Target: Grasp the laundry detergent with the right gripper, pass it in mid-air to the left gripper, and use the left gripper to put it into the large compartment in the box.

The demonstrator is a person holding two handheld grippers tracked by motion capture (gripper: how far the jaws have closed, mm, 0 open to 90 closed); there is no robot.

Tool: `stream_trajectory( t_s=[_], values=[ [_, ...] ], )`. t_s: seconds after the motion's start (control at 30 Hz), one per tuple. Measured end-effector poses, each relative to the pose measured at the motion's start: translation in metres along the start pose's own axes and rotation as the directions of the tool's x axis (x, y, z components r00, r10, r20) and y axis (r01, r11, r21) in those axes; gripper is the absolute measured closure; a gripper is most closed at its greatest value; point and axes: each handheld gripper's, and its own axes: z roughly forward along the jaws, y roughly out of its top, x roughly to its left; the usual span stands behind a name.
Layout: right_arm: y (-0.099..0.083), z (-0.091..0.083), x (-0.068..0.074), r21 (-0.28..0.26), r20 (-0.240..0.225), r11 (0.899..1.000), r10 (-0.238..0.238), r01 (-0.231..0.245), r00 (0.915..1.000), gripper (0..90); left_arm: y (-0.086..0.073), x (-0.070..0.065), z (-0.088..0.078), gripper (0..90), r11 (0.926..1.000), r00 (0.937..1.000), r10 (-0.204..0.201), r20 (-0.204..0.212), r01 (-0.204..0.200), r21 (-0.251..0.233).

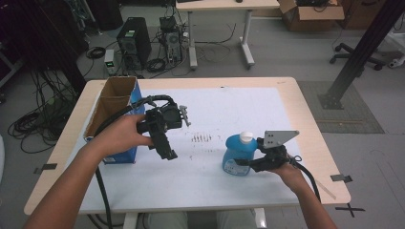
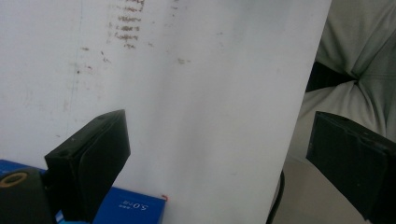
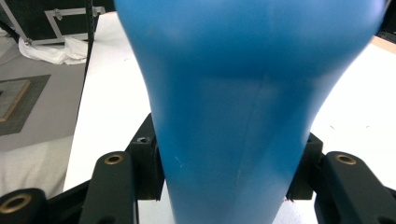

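High view: white table [image 1: 200, 181], grey floor; right gripper [image 1: 243, 164] clamps blue bottle [image 1: 237, 155], left gripper [image 1: 173, 155] agape.

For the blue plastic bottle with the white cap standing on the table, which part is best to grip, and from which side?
Grip the blue plastic bottle at its narrow waist, below the white cap, coming level from the person's right. It stands upright, and its body pinches in there, so the jaws probably fit around it. The right gripper is already shut on that waist, a pad on each side.
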Motion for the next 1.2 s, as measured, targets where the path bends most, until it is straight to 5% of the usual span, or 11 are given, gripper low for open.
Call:
stream_trajectory(
  t_s=[0.27,0.83,1.2],
  values=[
    [0.007,-0.009,-0.001,-0.046,-0.011,0.999,0.012,-0.013,0.9999,44.6,0.001,0.000,-0.003,6.5,1.0000,1.0000,0.004,-0.008,-0.004,-0.004],
    [0.064,-0.035,0.007,0.057,-0.015,0.998,-0.041,0.042,0.9991,44.4,0.013,-0.006,-0.023,6.4,0.9992,0.9989,0.033,-0.034,-0.034,-0.021],
    [0.085,-0.041,0.006,0.092,-0.039,0.994,-0.055,0.058,0.9978,44.4,0.028,-0.011,-0.035,6.4,0.9981,0.9973,0.060,-0.042,-0.061,-0.009]
  ],
)
